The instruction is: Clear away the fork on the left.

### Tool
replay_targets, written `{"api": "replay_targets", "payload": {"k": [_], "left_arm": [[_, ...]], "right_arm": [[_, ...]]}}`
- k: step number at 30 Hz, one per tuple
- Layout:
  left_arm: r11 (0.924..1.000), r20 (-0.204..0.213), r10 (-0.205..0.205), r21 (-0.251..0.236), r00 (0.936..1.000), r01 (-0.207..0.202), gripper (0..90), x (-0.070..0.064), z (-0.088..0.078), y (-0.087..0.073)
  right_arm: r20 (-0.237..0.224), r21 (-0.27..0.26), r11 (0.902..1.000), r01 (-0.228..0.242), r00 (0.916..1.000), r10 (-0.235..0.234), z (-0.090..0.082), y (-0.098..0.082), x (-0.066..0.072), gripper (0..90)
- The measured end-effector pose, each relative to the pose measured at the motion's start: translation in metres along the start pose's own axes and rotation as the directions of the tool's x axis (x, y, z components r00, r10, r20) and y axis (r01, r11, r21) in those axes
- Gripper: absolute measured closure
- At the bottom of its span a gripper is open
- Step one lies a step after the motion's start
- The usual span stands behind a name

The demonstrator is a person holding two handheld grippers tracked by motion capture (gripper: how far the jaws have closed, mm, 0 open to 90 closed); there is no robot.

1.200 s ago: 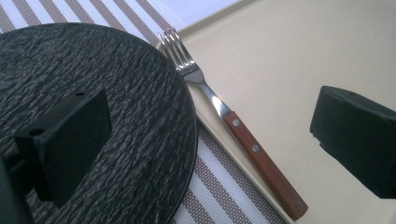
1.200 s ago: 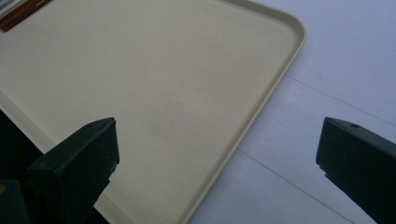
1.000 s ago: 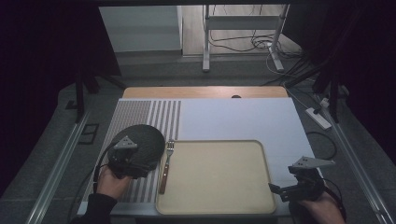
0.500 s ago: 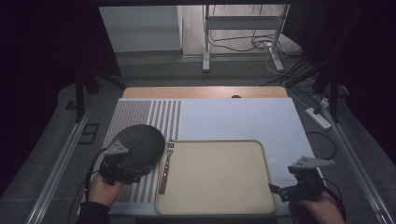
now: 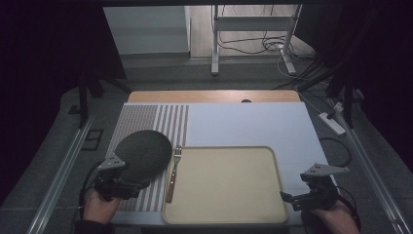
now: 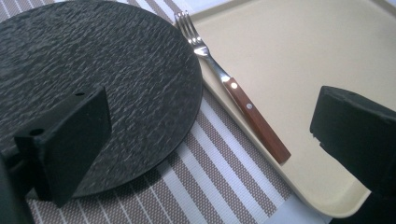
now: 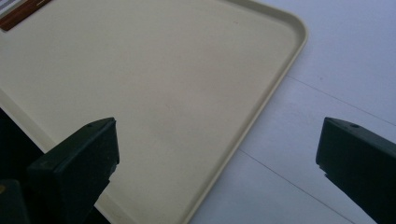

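Presently: counter (image 5: 243, 124) bears beige tray (image 5: 224, 183), empty; dark round plate (image 5: 143, 152) on striped mat (image 5: 146, 122) just left of it; fork (image 5: 173, 170) between, lying on the tray's left rim. Left gripper (image 5: 127, 181) at plate's near edge, jaws apart. Right gripper (image 5: 292, 199) at tray's right corner, jaws apart. Judged step: approach for grasp. Next: close on the plate's rim.
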State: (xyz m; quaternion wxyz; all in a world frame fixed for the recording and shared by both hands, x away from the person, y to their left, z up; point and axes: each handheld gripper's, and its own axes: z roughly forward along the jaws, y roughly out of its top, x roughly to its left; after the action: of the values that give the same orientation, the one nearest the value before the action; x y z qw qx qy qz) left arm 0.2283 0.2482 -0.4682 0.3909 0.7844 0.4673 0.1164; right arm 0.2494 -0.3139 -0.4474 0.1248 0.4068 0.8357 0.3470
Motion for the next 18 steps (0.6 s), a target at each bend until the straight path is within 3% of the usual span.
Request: {"api": "replay_targets", "payload": {"k": [18], "left_arm": [[0.9996, -0.019, -0.026, -0.014, 0.9995, 0.026, 0.0, 0.002, -0.018, -0.018]], "right_arm": [[0.003, 0.004, 1.0000, -0.001, 1.0000, 0.001, 0.001, 0.000, 0.000, 0.0]]}}
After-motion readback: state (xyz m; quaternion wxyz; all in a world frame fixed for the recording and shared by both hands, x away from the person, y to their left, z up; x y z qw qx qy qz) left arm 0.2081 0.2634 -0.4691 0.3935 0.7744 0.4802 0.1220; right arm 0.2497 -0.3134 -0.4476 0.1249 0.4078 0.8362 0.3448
